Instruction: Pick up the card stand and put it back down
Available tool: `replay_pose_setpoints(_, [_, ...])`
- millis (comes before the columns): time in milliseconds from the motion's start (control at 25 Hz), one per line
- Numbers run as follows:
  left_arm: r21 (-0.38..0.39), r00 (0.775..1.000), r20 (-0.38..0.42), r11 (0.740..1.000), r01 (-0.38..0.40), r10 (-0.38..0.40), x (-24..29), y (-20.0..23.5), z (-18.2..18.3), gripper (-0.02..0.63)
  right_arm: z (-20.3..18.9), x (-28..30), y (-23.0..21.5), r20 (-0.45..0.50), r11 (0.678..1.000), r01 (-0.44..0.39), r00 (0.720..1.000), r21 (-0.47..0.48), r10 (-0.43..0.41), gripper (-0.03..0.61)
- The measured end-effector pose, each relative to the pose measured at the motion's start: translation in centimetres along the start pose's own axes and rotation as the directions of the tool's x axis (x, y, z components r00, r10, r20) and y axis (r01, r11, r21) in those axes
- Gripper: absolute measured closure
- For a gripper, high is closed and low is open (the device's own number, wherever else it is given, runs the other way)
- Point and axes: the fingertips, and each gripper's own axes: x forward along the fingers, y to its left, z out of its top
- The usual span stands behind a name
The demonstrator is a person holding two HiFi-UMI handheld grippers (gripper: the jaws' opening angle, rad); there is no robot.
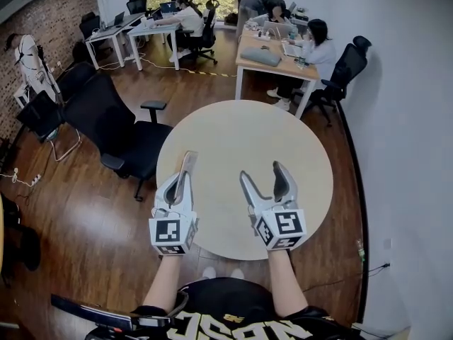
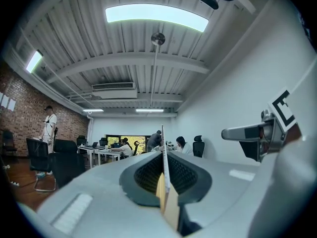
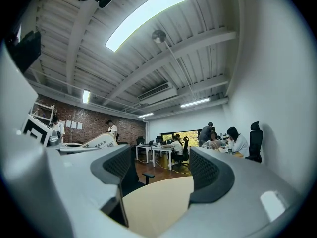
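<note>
The thin, pale, flat card stand (image 1: 188, 160) is pinched edge-on in the closed left hand-held gripper (image 1: 181, 183), seemingly lifted off the round beige surface (image 1: 233, 129); the right hand-held gripper (image 1: 262, 172) is left wide open and empty; pickup looks done, set-down not yet.

Cream table (image 1: 233, 129), grey left tool (image 1: 186, 166), black-and-white marker cube (image 1: 173, 234), brown floor (image 1: 92, 211)
</note>
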Motion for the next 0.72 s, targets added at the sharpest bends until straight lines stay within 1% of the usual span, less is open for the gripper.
replay_pose_setpoints(160, [-0.025,1.000,-0.022,1.000,0.008,-0.009,-0.3,-0.1,-1.0,0.595,-0.3,0.7,0.8,-0.008,1.000,-0.022,1.000,0.004,0.022,0.212])
replay_pose_setpoints(280, [-0.032,1.000,-0.027,0.999,-0.001,0.000,-0.7,0.5,-1.6,0.595,-0.9,1.3,1.4,-0.015,0.999,-0.037,0.999,0.009,0.037,0.213])
replay_pose_setpoints(720, [-0.032,0.995,-0.057,0.996,-0.083,0.081,-3.0,5.3,-4.1,0.595,-3.4,4.8,5.4,-0.053,0.991,-0.129,0.990,0.034,0.131,0.216])
